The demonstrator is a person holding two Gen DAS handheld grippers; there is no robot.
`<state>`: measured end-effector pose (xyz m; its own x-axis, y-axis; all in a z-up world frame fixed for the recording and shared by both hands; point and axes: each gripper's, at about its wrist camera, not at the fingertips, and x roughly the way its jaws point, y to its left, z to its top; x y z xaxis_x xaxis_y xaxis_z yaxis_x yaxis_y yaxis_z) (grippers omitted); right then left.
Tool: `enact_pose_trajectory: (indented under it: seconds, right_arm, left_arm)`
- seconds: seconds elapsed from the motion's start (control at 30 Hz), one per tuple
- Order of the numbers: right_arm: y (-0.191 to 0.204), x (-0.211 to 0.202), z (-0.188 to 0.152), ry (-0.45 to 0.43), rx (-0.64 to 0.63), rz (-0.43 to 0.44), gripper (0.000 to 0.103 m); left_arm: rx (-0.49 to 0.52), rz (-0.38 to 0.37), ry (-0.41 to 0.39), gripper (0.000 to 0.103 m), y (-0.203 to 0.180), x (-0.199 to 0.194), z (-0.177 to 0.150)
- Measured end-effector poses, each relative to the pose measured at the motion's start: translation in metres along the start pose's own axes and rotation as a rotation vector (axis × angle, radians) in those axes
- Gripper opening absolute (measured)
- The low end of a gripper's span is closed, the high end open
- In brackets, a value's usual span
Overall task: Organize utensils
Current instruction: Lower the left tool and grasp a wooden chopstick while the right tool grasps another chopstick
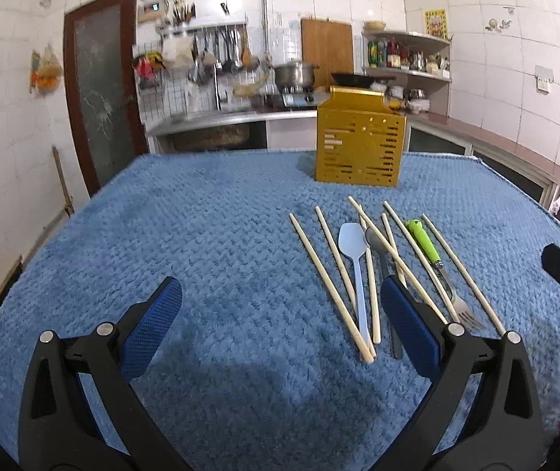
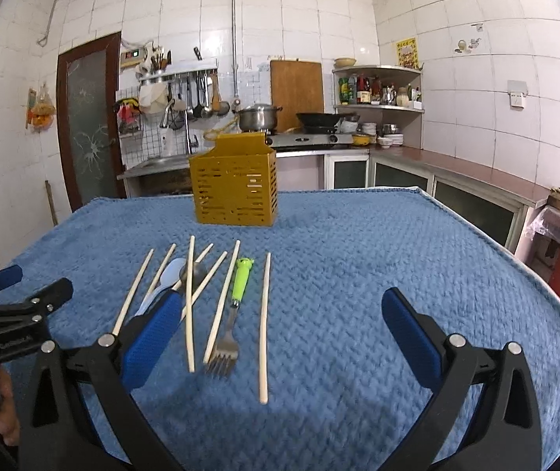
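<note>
A worktop covered by a blue textured towel fills most of both views, with a tiled kitchen behind it. Toward the far side of the towel stands a yellow perforated utensil holder, upright and apart from everything else. The left gripper hovers low over the near part of the towel with its jaws spread wide and nothing between them; its right-hand finger overlaps the lower end of the utensil row in its own view. The right gripper is likewise wide open and empty, hovering over the towel with the fork and two chopsticks lying between its fingers in its own view. Between the holder and the grippers lie the utensils, loosely side by side: several pale wooden chopsticks, some crossing one another, with one chopstick lying alone at the right end of the row. Among them are a white plastic spoon, a grey metal spoon just beside it and crossed by a chopstick, and a fork with a green handle, its tines pointing toward the near edge.
</note>
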<state>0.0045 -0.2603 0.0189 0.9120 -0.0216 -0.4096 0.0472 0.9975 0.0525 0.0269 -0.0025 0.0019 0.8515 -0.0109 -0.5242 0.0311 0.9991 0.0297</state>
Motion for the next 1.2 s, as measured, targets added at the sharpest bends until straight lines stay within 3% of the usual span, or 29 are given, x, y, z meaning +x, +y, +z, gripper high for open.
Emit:
enact_pose_trajectory:
  seconds: [0.2, 0.43, 0.77, 1.03, 1.1, 1.17, 1.2]
  right_arm:
    - [0.007, 0.039, 0.026, 0.108, -0.035, 0.04, 0.099]
    - [0.011, 0.105, 0.046, 0.201, -0.109, -0.03, 0.099]
    - [0.004, 0.178, 0.046, 0.336, -0.082, -0.039, 0.099]
    - [0.003, 0.206, 0.037, 0.391, -0.056, -0.053, 0.098]
    - [0.003, 0.211, 0.035, 0.402, -0.061, -0.065, 0.094]
    - [0.004, 0.218, 0.032, 0.434, -0.072, -0.061, 0.072]
    - [0.004, 0.22, 0.031, 0.449, -0.07, -0.054, 0.067]
  left_arm:
    - [-0.021, -0.027, 0.083, 0.098, 0.01, 0.023, 0.03]
    - [-0.025, -0.059, 0.158, 0.098, 0.007, 0.062, 0.053]
    - [-0.055, -0.039, 0.244, 0.098, 0.011, 0.125, 0.07]
    - [-0.072, -0.044, 0.306, 0.097, 0.009, 0.157, 0.069]
    - [-0.09, -0.051, 0.327, 0.09, 0.01, 0.163, 0.069]
    - [-0.095, -0.062, 0.361, 0.08, 0.011, 0.171, 0.068]
    - [-0.095, -0.066, 0.374, 0.074, 0.01, 0.173, 0.068]
